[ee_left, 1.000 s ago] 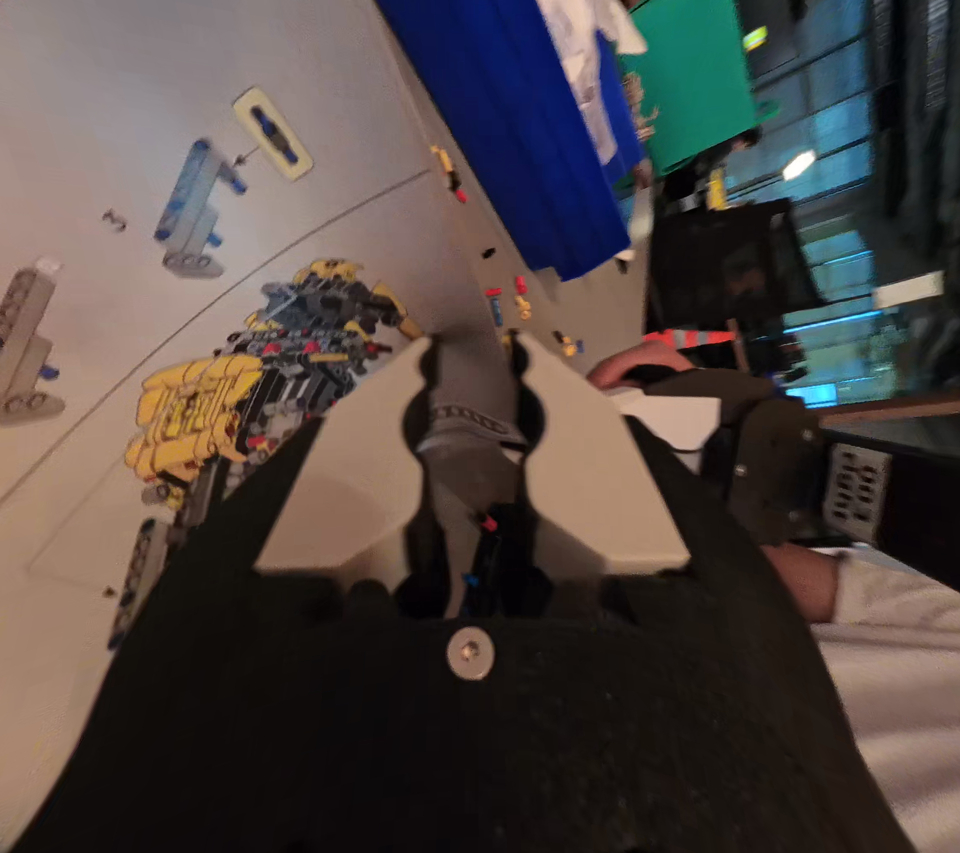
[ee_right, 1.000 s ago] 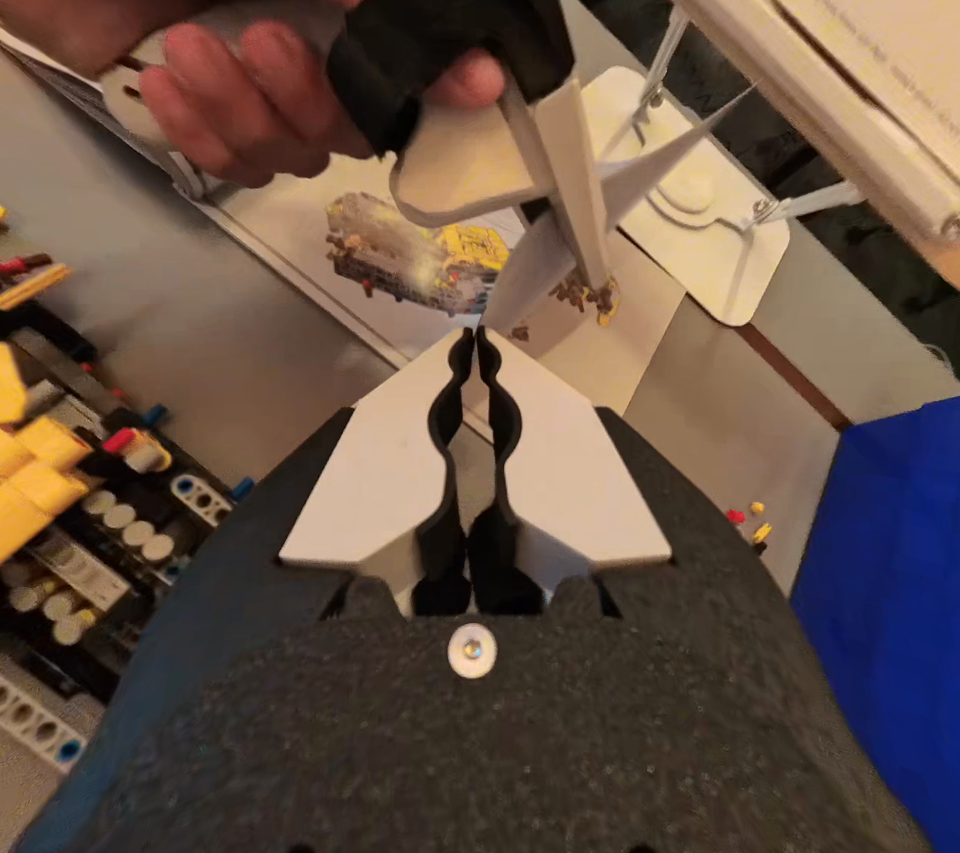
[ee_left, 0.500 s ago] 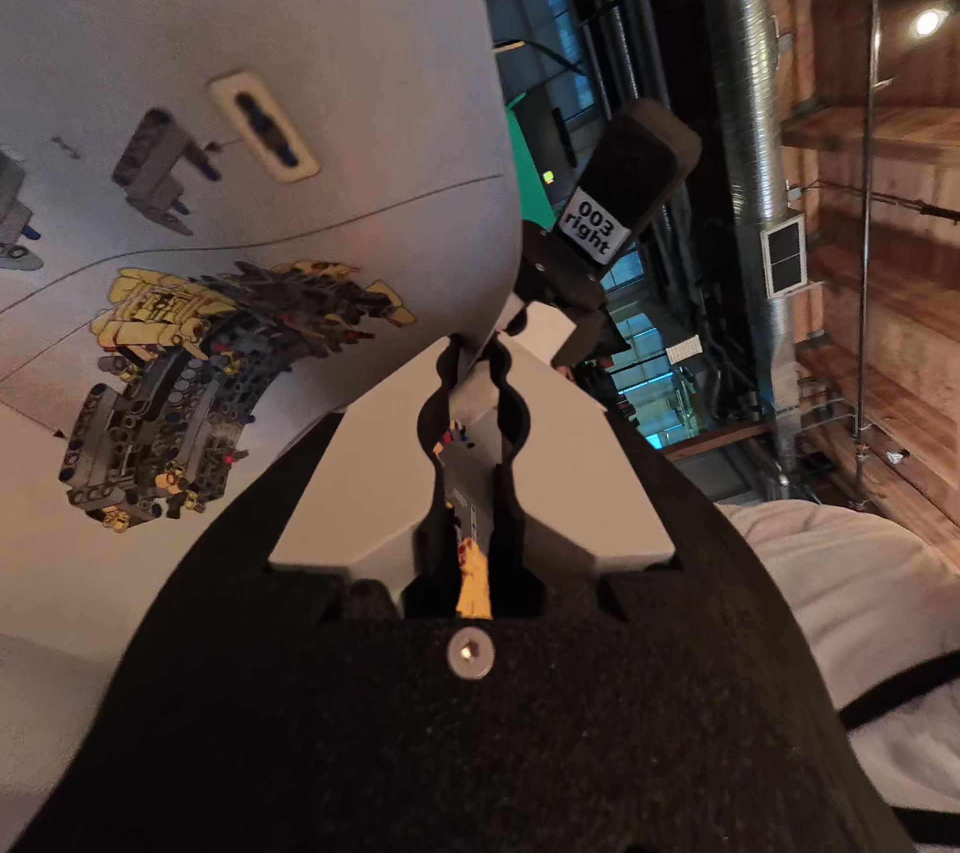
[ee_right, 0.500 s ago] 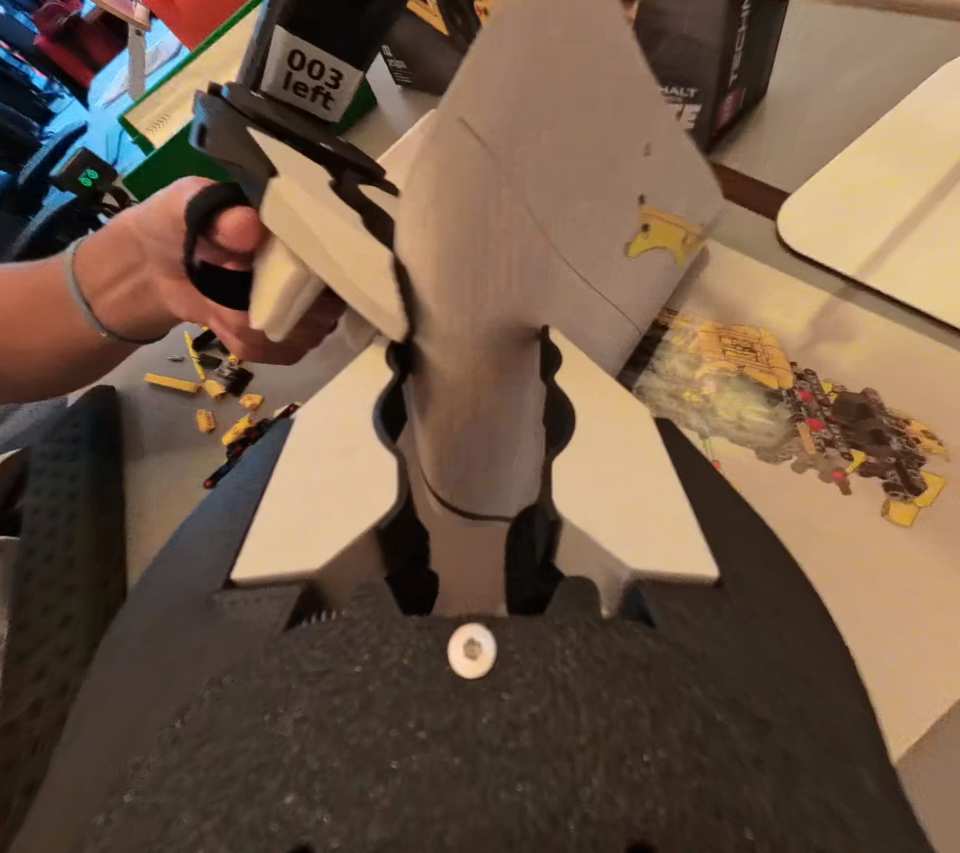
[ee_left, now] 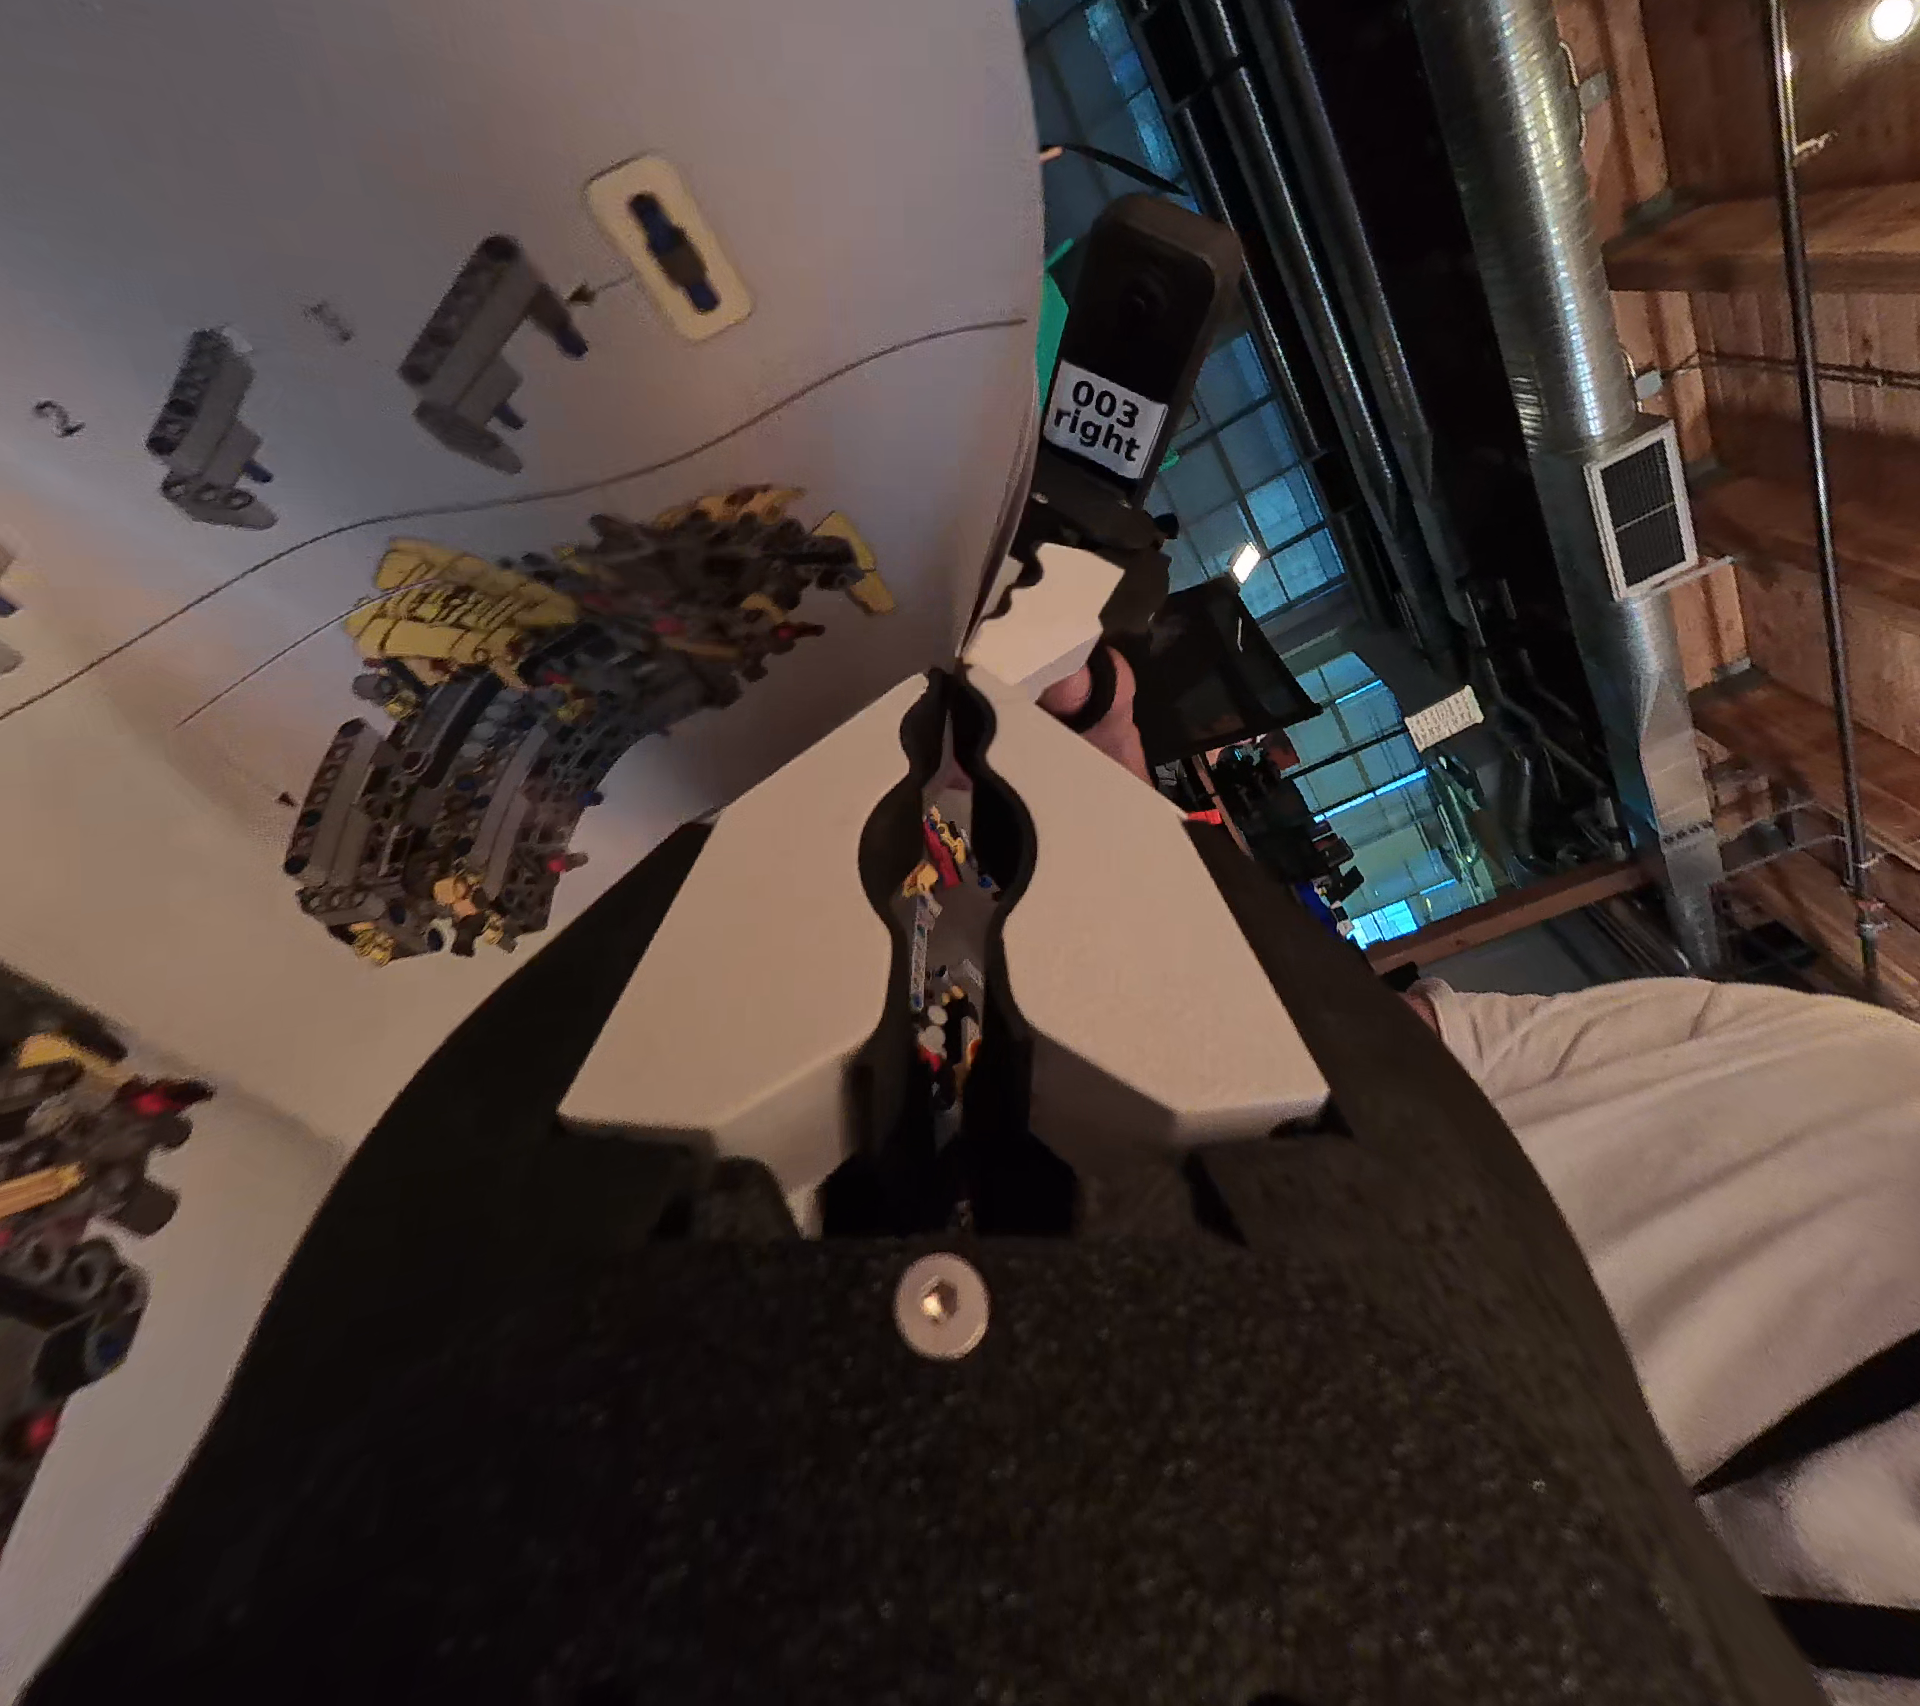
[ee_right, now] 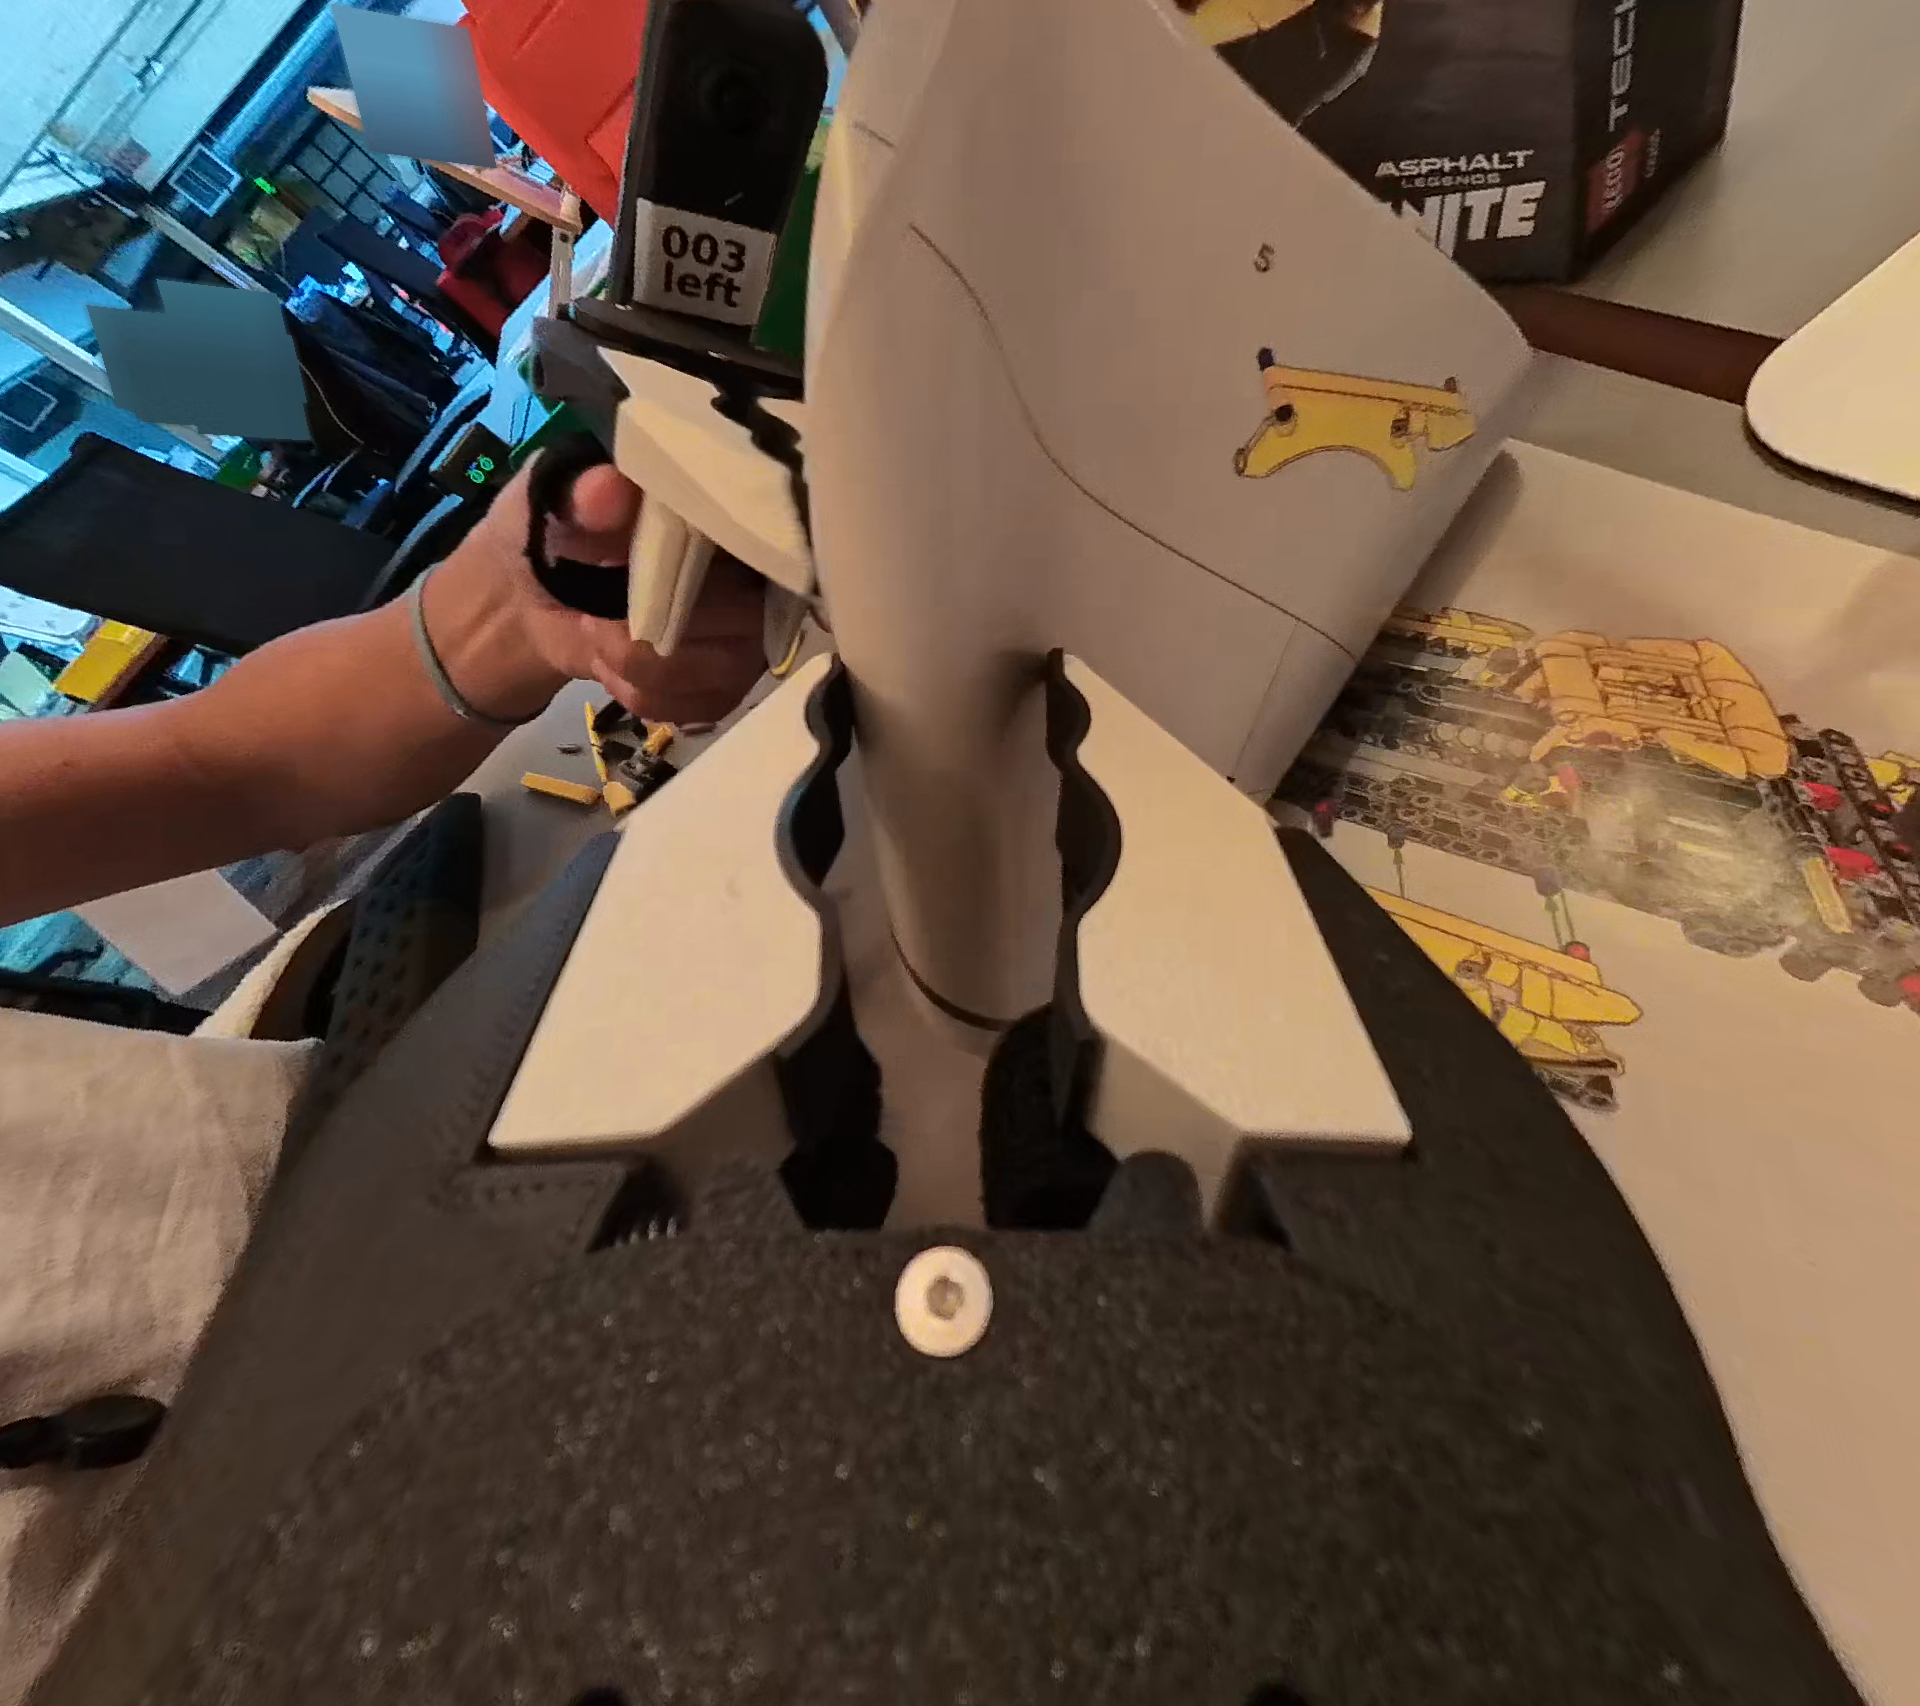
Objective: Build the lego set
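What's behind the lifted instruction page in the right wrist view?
Behind the lifted instruction page, the dark set box stands on the table, its yellow model picture showing above the page's edge. The left gripper pinches the page's left edge. The box's middle is covered.

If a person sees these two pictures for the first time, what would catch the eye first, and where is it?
Most striking is the lifted page of the instruction booklet, standing up in the middle of both views. The left gripper pinches its edge, while the right gripper is open with the page between its fingers. Next comes the printed yellow machine on the flat page at the right.
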Available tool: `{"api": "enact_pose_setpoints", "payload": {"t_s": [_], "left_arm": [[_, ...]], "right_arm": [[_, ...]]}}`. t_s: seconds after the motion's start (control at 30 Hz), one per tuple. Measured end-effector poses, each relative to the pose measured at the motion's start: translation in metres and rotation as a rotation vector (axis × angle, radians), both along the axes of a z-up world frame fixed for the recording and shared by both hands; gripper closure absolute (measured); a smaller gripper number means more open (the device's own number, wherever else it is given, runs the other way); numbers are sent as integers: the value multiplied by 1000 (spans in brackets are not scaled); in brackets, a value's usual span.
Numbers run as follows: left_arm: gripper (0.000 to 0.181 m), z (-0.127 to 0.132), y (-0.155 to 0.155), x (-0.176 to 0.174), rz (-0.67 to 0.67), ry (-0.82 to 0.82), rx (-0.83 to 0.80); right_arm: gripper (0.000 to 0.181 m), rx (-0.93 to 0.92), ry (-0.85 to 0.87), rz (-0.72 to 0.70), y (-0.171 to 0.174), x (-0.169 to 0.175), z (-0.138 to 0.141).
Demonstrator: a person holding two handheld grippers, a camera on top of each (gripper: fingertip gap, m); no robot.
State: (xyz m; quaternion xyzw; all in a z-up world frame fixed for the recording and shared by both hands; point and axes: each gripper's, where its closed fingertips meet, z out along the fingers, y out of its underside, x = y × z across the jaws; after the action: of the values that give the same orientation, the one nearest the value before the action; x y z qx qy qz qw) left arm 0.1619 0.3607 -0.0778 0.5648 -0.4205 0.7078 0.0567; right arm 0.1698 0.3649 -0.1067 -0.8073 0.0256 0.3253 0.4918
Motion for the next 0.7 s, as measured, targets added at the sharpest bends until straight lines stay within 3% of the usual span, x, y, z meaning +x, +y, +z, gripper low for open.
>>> {"api": "enact_pose_setpoints", "payload": {"t_s": [0.17,0.3,0.4,0.5,0.63,0.7], "left_arm": [[181,-17,25,-26,56,106,53],[181,-35,78,-79,144,237,155],[181,-47,133,-123,246,345,220],[181,-60,170,-160,303,437,277],[181,-68,189,-182,324,491,304],[181,-70,193,-186,323,512,332]], "right_arm": [[136,-72,-29,-115,-20,40,-10],[133,-241,-334,-354,-58,103,-15],[133,-280,-533,-426,-70,114,1],[137,-218,-508,-248,-39,63,1],[152,-214,-523,141,4,-19,-35],[153,-97,-383,376,19,-70,-30]]}}
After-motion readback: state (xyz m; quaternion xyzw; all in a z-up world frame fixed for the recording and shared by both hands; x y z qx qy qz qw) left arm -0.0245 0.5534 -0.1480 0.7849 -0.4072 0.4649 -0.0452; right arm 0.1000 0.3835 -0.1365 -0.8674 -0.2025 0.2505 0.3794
